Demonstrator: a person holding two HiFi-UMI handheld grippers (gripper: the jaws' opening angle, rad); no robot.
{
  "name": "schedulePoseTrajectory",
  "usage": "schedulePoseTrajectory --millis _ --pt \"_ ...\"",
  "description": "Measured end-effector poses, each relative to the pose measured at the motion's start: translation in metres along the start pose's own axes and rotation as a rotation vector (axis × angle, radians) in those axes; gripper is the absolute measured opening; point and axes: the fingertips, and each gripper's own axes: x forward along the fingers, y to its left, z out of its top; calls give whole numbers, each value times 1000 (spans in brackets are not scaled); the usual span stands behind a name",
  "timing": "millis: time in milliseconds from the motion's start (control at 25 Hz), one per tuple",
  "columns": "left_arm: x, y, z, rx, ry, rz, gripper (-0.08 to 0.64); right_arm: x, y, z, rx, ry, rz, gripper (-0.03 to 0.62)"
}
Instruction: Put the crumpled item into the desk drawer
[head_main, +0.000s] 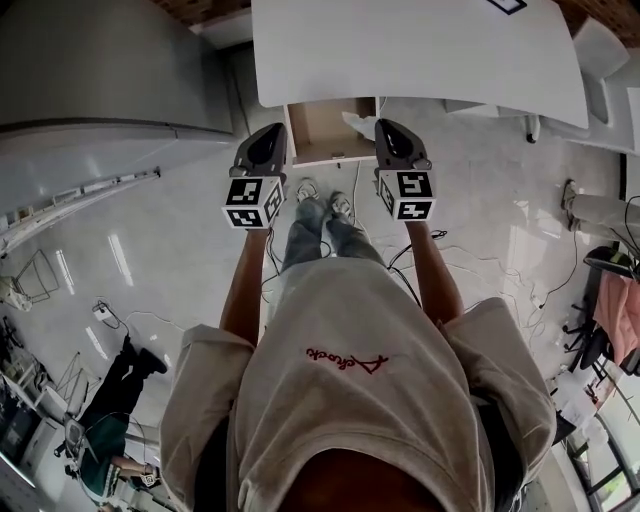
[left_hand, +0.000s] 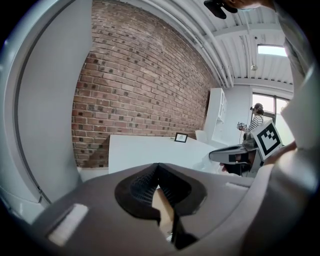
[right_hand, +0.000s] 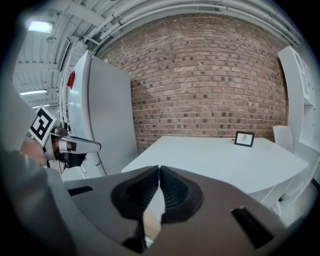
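Left tool (head_main: 276, 132) was clenched and empty, hovering just beside the left front corner of the open drawer (head_main: 318, 135). The crumpled item (head_main: 357, 121) lay inside the drawer at its right side, so placing looked done. The likely next move was pushing the drawer in under the table (head_main: 400, 50). Right tool (head_main: 388, 128) was clenched and empty by the right corner. The table edge overhung close above; open floor (head_main: 480, 230) lay to the right.

Bench (head_main: 420, 50) was white, drawer (head_main: 322, 132) interior tan. Left tool (head_main: 270, 135) and right tool (head_main: 393, 132) were dark grey, cubes (head_main: 252, 202) with black-and-white square markers. Wall (right_hand: 200, 75) was red-brown brick. Shirt (head_main: 350, 400) beige, red script. Floor (head_main: 180, 270) pale grey.
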Motion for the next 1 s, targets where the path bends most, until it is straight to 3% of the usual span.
schedulePoseTrajectory --millis 360,1000 --pt "18 19 -36 -24 47 -11 9 30 9 -32 15 48 14 15" --pt "33 18 -139 -101 147 -21 9 50 30 -135 48 176 55 15"
